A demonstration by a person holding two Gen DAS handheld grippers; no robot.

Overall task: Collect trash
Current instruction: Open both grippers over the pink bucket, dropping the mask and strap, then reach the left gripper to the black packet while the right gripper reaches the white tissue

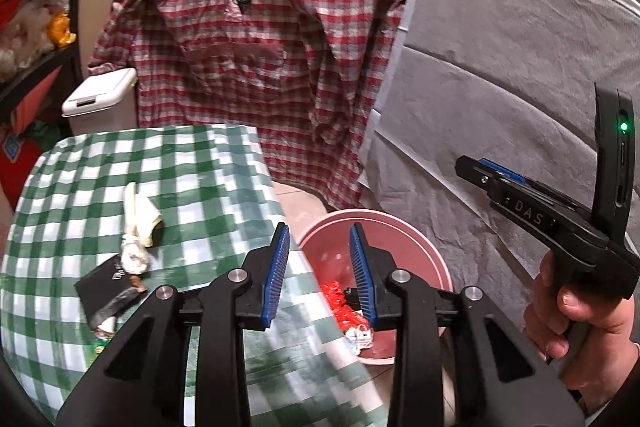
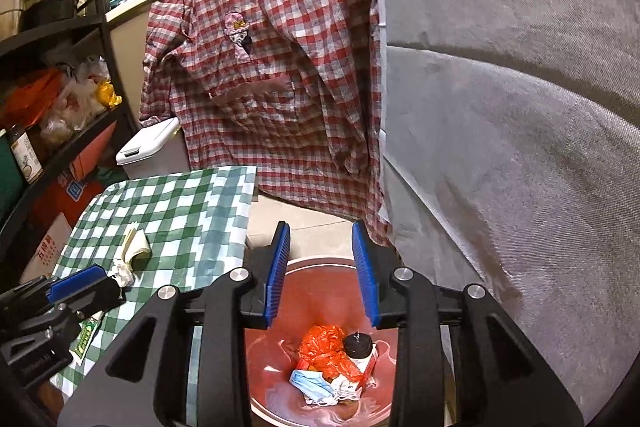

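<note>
- The right gripper (image 2: pixel 321 273) hangs directly over the pink bin (image 2: pixel 320 263) on the floor, its blue pads (image 2: pixel 279 273) spread wide apart with nothing between them.
- Down in the bin lie a crumpled orange plastic bag (image 2: pixel 325 347), a small bottle with a black cap (image 2: pixel 359 346) beside it, and a blue face mask (image 2: pixel 313 385) in front of both, all touching in one heap.
- The left gripper (image 1: pixel 319 275) is held at the table's near right edge, its fingers straddling the line where the green checked tablecloth (image 1: pixel 192 179) ends and the bin (image 1: pixel 404 235) begins. Its jaws are also wide open and hold nothing.
- Trash still on the table: a folded cream paper napkin (image 1: pixel 140 215), a crumpled white tissue (image 1: pixel 134 257) just below and touching it, and a black card or packet (image 1: pixel 105 289) next to that, with a dark wrapper lying across its corner.
- A small green-printed packet (image 2: pixel 86 337) sits near the table's front edge, partly hidden behind the left gripper in the right camera's view.
- From the left camera, the person's right hand (image 1: pixel 576 327) is seen wrapped around the handle of the right gripper, out to the side above the bin.
- Behind the table a red checked shirt (image 2: pixel 272 75) hangs from the counter edge, a white lidded bin (image 2: pixel 150 147) stands by it, and grey fabric (image 2: pixel 500 147) covers the furniture on the right.
- Black shelves (image 2: pixel 60 27) on the left are stuffed with bags and boxes.
</note>
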